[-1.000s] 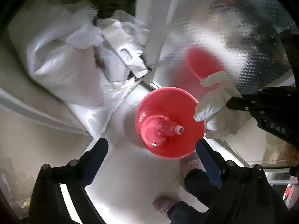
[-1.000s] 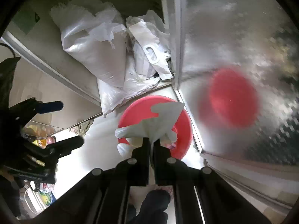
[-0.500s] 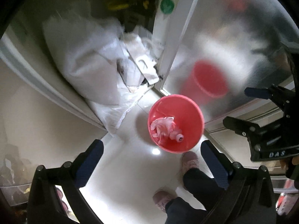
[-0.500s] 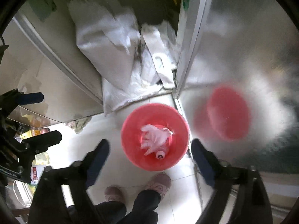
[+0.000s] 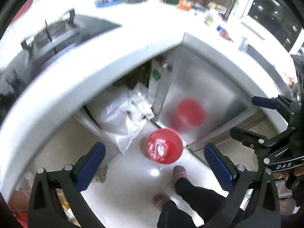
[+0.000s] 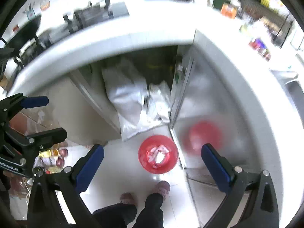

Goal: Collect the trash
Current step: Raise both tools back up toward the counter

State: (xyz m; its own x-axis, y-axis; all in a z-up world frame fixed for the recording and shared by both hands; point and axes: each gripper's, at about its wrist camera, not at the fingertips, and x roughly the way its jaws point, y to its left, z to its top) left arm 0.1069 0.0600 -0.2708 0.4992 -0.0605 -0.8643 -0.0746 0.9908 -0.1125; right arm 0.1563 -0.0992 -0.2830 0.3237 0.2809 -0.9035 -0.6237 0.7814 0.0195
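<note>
A red trash bin [image 5: 171, 146] stands on the white tiled floor far below, holding crumpled white trash [image 5: 157, 148]. It also shows in the right wrist view [image 6: 169, 152] with the trash [image 6: 158, 154] inside. My left gripper [image 5: 154, 163] is open and empty, high above the bin. My right gripper [image 6: 152, 163] is open and empty, also high above it. The right gripper shows at the right edge of the left wrist view [image 5: 252, 117], open.
A white countertop [image 5: 95, 60] curves above an open cabinet with white plastic bags [image 5: 121, 114]. A shiny metal cabinet door [image 5: 199, 95] reflects the bin. A person's legs and slippers [image 5: 180, 171] stand beside the bin. Bottles lie at floor level left [image 6: 55, 155].
The right gripper opened and let white trash fall into the bin. Both grippers then rose high above the bin, bringing the countertop into view.
</note>
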